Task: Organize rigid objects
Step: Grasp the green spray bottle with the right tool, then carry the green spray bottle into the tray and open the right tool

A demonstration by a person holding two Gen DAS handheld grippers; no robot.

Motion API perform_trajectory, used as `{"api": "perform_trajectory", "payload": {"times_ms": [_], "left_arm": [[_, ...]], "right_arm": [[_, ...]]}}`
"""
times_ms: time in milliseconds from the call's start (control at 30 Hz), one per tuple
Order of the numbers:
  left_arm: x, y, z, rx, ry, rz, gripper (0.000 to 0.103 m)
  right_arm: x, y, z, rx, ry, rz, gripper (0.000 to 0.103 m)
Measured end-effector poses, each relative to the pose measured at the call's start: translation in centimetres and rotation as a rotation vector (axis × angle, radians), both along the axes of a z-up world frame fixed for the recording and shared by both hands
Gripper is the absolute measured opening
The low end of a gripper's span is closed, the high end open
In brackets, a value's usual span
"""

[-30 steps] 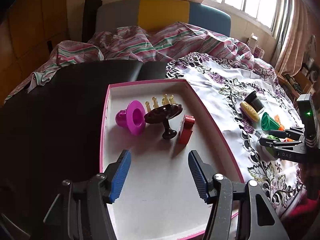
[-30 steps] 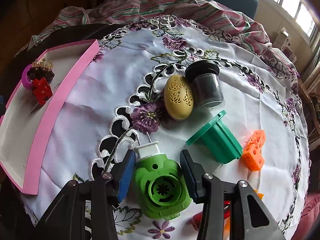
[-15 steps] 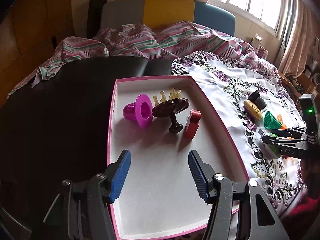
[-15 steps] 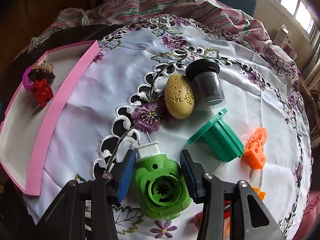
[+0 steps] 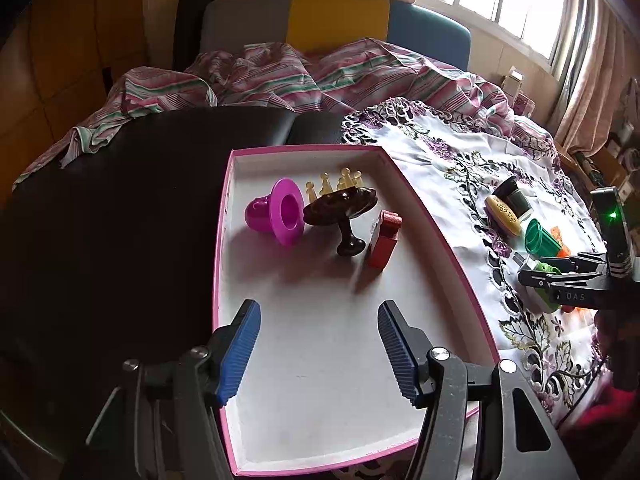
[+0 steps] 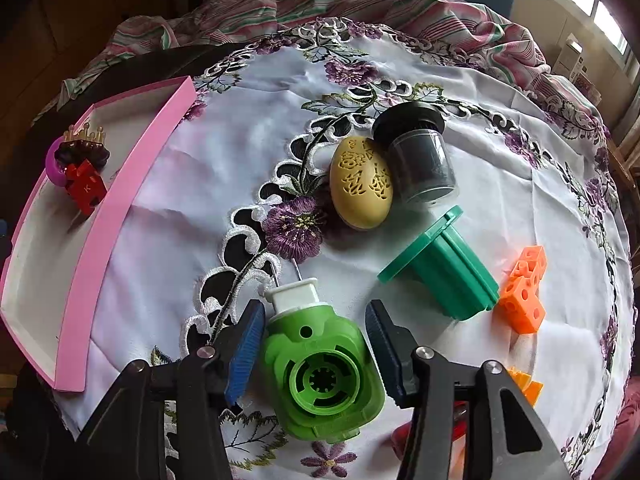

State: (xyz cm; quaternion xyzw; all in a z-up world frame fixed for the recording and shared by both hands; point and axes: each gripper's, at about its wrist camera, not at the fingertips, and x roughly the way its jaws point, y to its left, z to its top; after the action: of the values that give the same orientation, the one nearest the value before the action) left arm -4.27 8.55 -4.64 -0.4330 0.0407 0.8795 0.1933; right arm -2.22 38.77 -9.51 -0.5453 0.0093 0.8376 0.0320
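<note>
A pink-rimmed white tray [image 5: 432,224] holds a magenta hat-shaped piece [image 5: 280,212], a dark brown stand [image 5: 344,216], a red block [image 5: 384,244] and small yellow pawns [image 5: 332,182]. My left gripper [image 5: 318,350] is open and empty above the tray's near half. My right gripper [image 6: 316,346] is open, its blue pads on either side of a bright green plastic housing [image 6: 320,368] with a white top, lying on the embroidered cloth [image 6: 248,152]. The left pad is close to the housing; the right pad stands slightly apart.
On the cloth lie a carved yellow egg [image 6: 360,182], a dark jar with black lid [image 6: 420,160], a teal flanged piece [image 6: 444,276] and orange cubes [image 6: 524,292]. The tray [image 6: 116,216] is at left. Striped bedding [image 5: 280,76] lies behind. A black surface [image 5: 112,208] is left of the tray.
My left gripper has drawn back and shifted left, so the tray and its objects sit further right in view. The right gripper stays around the green housing, hardly moved.
</note>
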Motion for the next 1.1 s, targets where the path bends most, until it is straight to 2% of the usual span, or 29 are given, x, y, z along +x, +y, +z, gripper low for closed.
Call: {"api": "perform_trajectory", "payload": {"times_ms": [533, 733, 1100], "left_arm": [[0.1, -1.4, 0.1, -0.007, 0.004, 0.042, 0.063], [0.2, -2.1, 0.3, -0.006, 0.014, 0.054, 0.063], [0.3, -3.3, 0.4, -0.01, 0.016, 0.084, 0.063]], "right_arm": [[0.8, 0.6, -0.7, 0.047, -0.055, 0.001, 0.054], [0.9, 0.6, -0.4, 0.1, -0.034, -0.032, 0.053], [0.7, 1.2, 0.4, 0.061, 0.007, -0.076, 0.053]]}}
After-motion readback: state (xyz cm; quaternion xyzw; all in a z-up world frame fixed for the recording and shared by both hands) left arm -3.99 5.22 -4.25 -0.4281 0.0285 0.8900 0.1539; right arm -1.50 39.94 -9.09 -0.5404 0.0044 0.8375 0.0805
